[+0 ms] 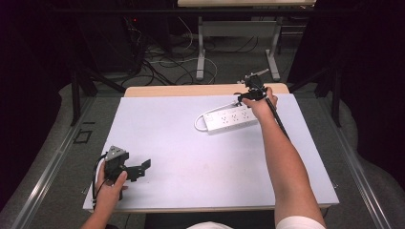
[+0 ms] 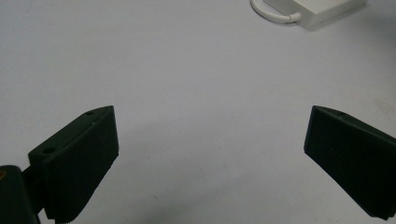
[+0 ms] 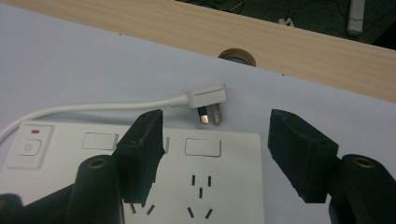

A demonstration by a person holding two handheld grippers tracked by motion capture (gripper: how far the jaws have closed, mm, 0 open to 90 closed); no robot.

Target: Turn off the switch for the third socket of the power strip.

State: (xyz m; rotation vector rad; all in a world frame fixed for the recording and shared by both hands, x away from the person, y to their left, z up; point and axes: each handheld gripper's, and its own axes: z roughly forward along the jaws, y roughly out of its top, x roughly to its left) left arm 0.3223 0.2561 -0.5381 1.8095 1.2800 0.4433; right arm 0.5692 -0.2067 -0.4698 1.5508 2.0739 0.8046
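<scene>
A white power strip point(image 1: 228, 119) lies on the far right part of the white mat point(image 1: 191, 157), and its end is seen in the left gripper view point(image 2: 322, 9). Its own white plug point(image 3: 208, 97) rests flat on the mat just past the strip point(image 3: 224, 186), prongs toward the strip, with the cord point(image 3: 93, 108) curving off to the left. My right gripper point(image 1: 241, 98) point(image 3: 217, 116) hovers over the strip's far end, open, with nothing between its jaws. My left gripper point(image 1: 142, 168) point(image 2: 210, 116) is held low near the front left corner, open over bare mat.
The mat covers a wooden table point(image 1: 200, 89), whose bare strip runs along the far edge with a round cable hole point(image 3: 237, 56). Beyond it stand another table's legs point(image 1: 201, 57) and loose cables point(image 1: 162, 67) on the floor. The strip's power button point(image 3: 29, 148) is at its left end.
</scene>
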